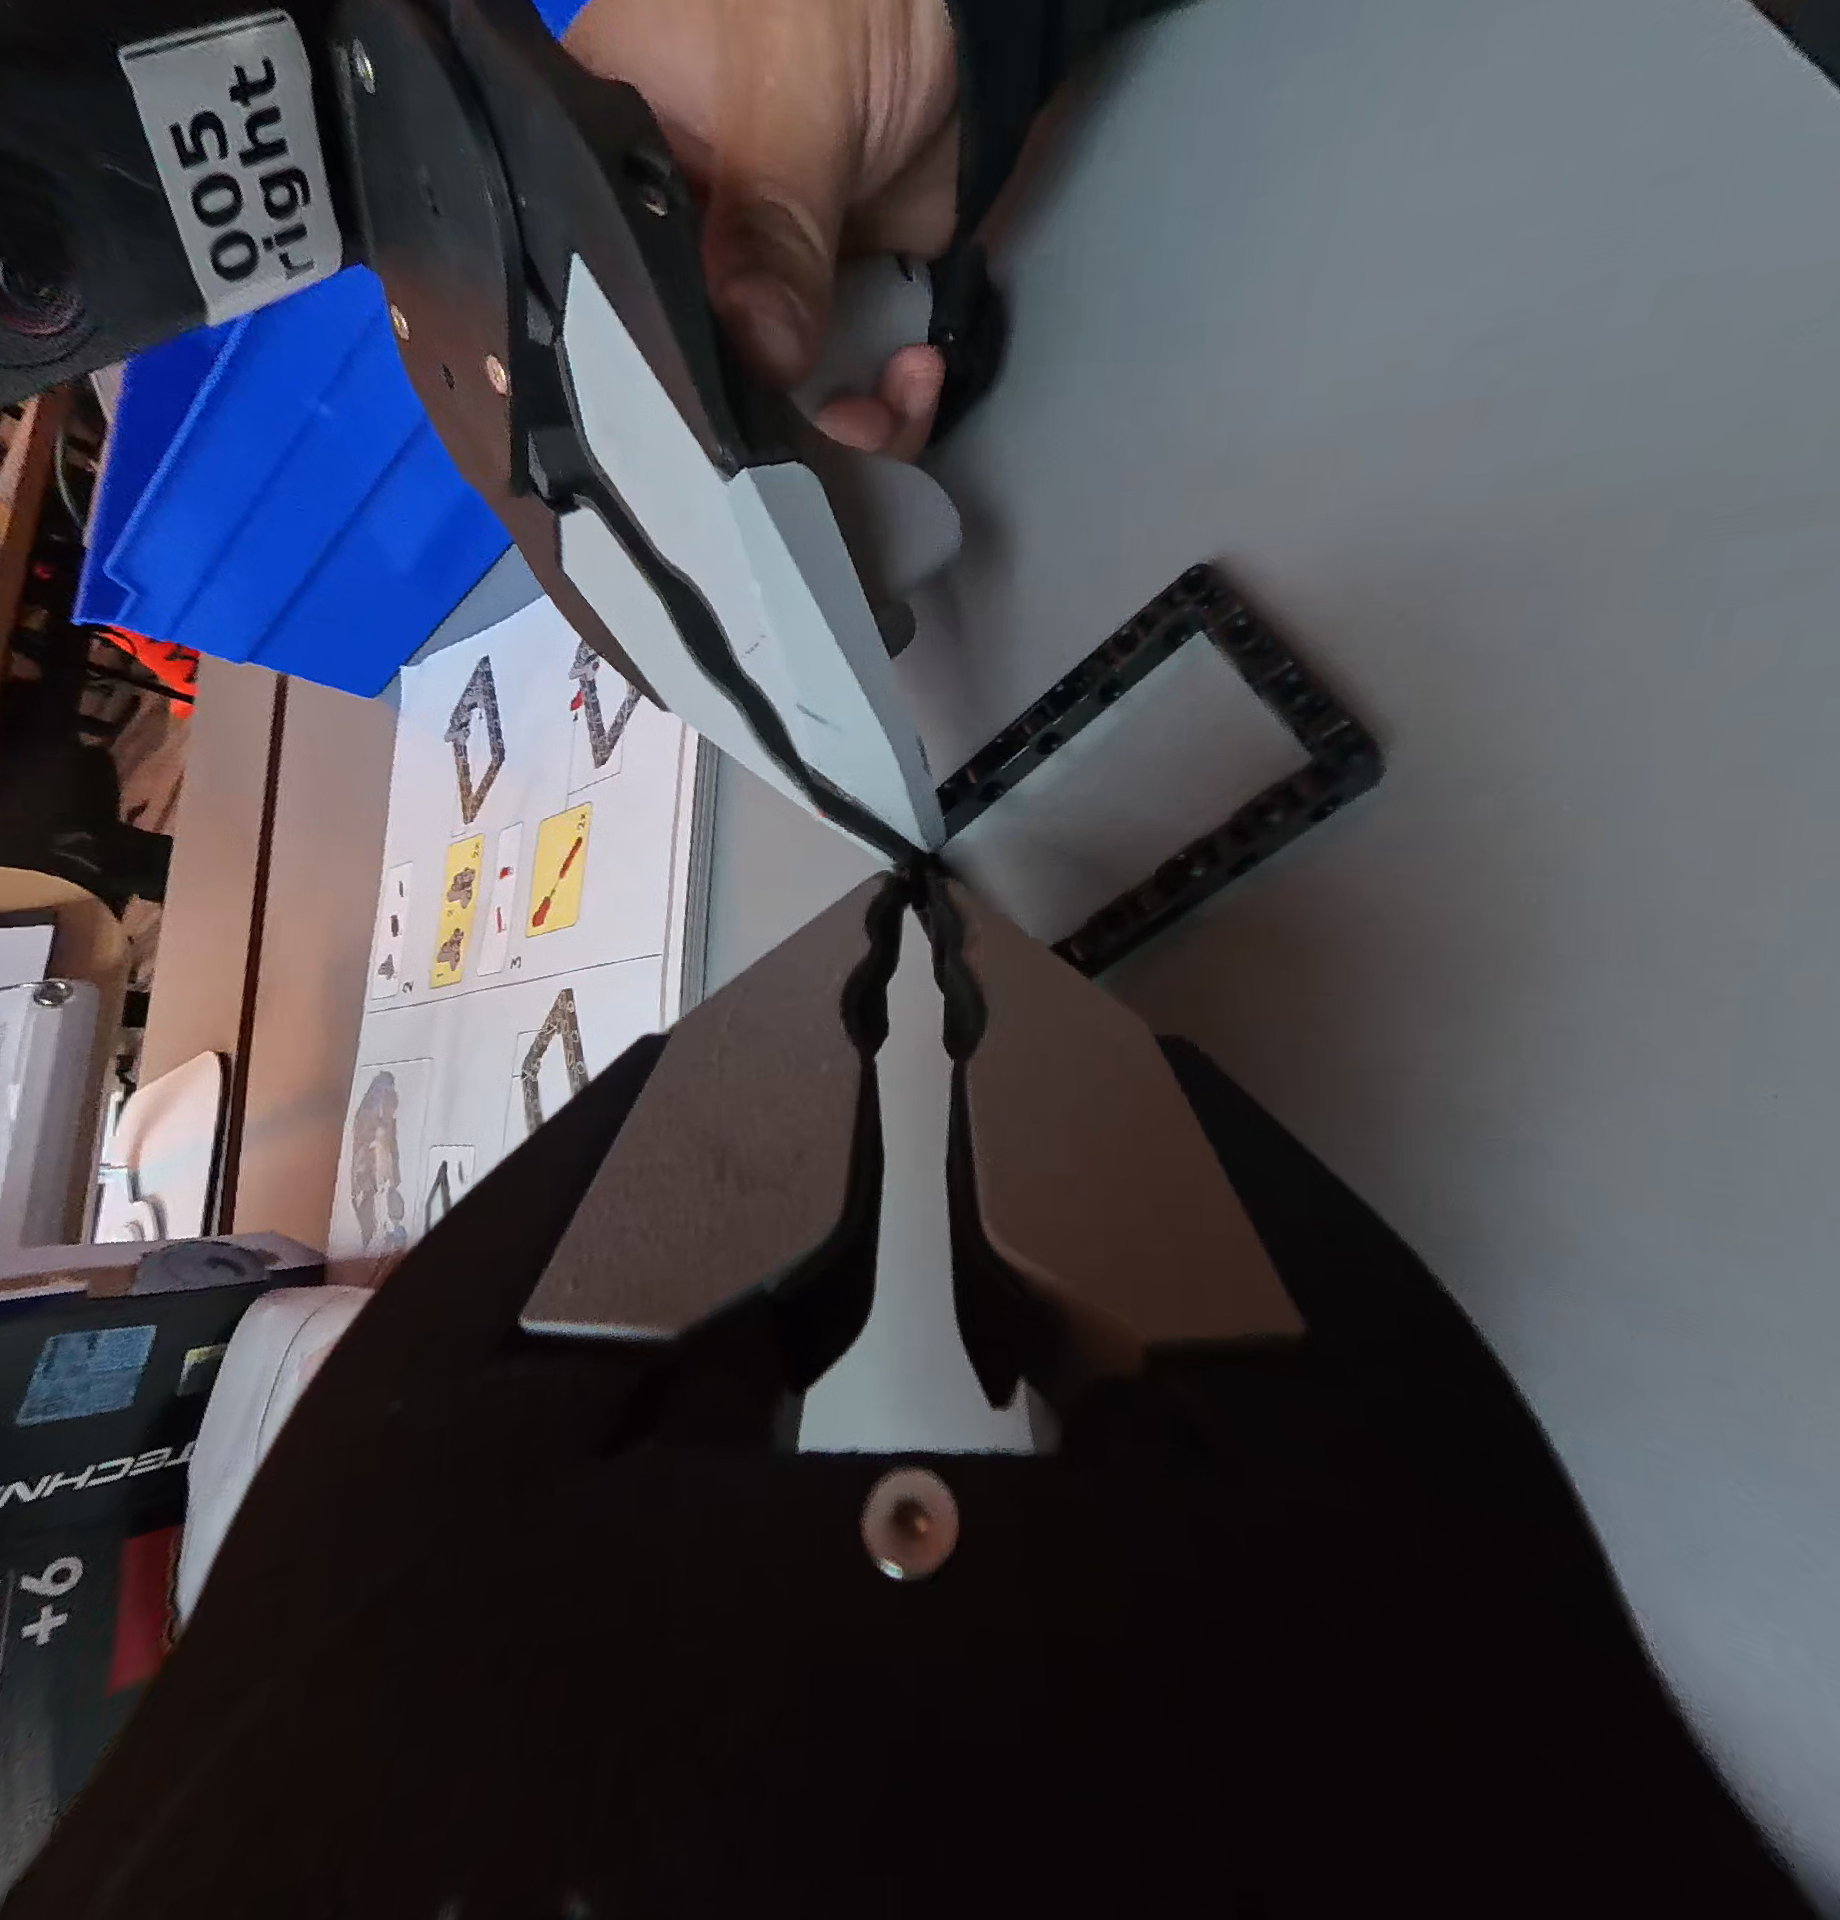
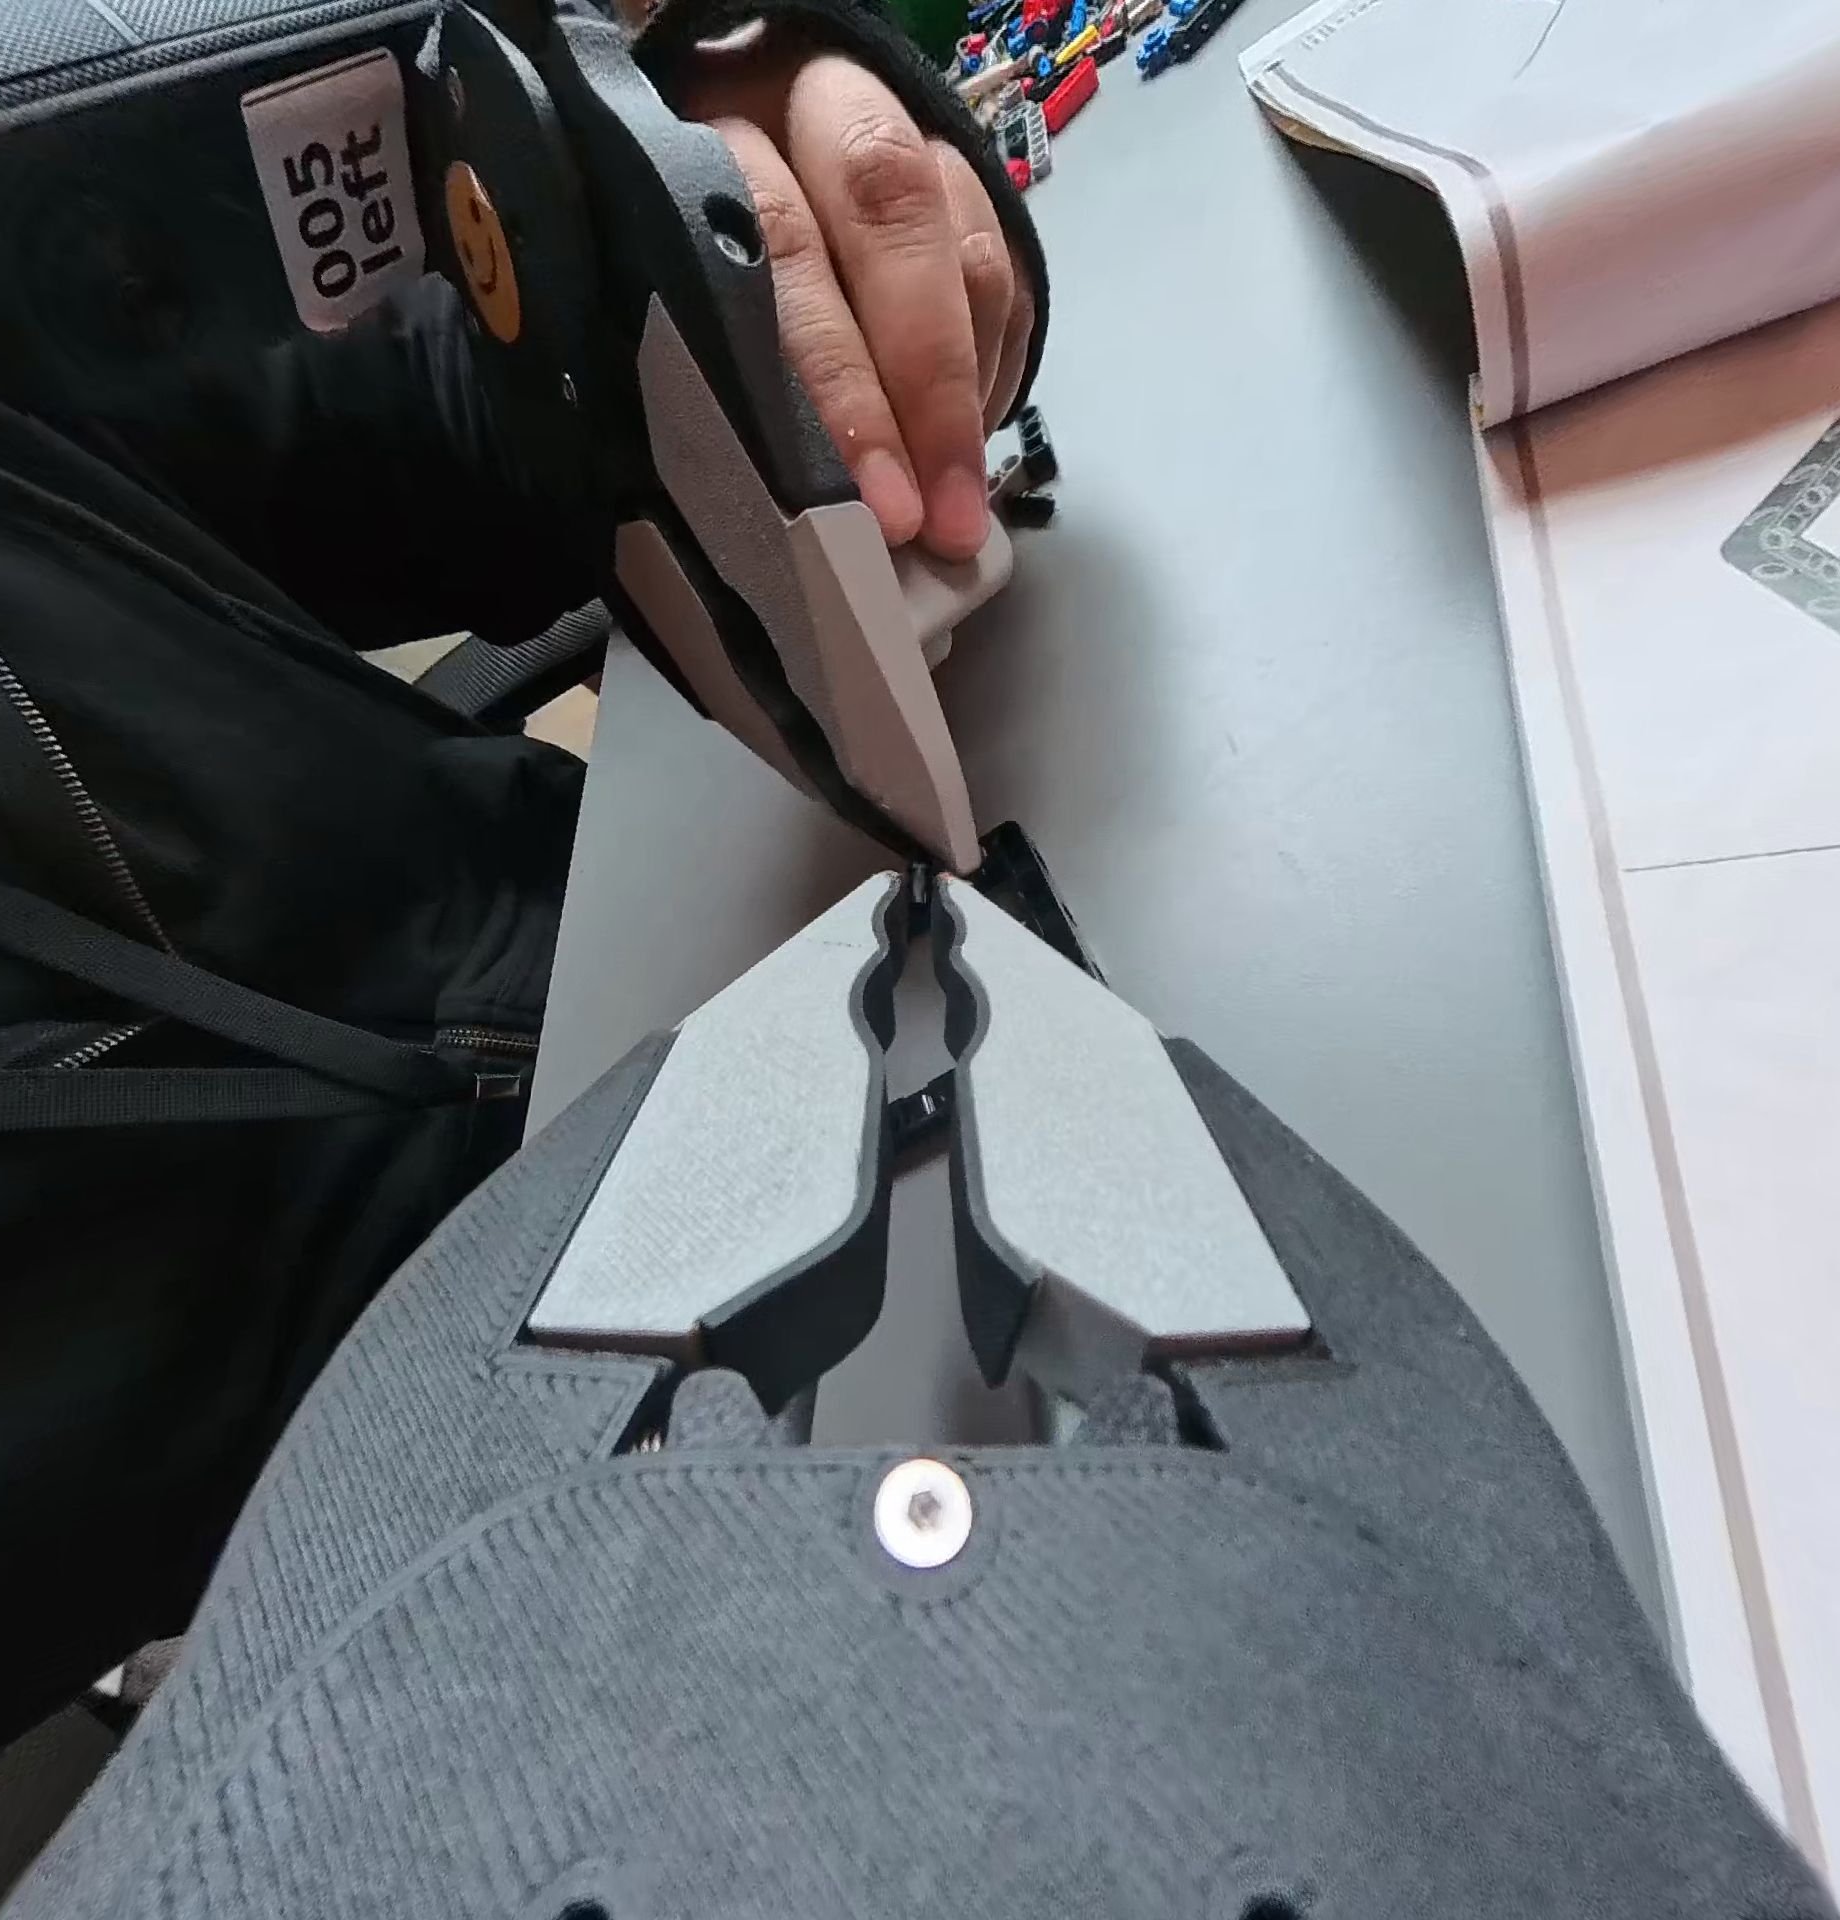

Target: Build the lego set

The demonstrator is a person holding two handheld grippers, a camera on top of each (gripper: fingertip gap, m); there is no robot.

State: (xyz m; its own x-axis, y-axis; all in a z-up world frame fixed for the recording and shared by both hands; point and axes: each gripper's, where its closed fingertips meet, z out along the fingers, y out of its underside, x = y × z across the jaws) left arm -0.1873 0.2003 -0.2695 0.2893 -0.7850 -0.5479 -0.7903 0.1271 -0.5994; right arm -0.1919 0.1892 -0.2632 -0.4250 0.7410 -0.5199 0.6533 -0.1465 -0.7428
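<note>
A black rectangular Technic frame (image 1: 1300,665) lies on the grey table (image 1: 1518,416). It also shows in the right wrist view (image 2: 1041,914), mostly behind my right fingers. My left gripper (image 1: 911,883) is shut, its tips at the frame's near corner. I cannot tell if it pinches anything. My right gripper (image 2: 916,883) is shut on a small black piece (image 2: 914,891) at the same corner. Both grippers' tips meet there, almost touching. Another small black piece (image 2: 921,1107) shows in the gap between my right fingers.
The open instruction booklet (image 1: 521,883) lies beside the work spot and also shows in the right wrist view (image 2: 1726,727). A blue bin (image 1: 272,488) and the set's box (image 1: 54,1558) stand beyond it. Loose coloured bricks (image 2: 1061,62) and black parts (image 2: 1035,457) lie on the far table.
</note>
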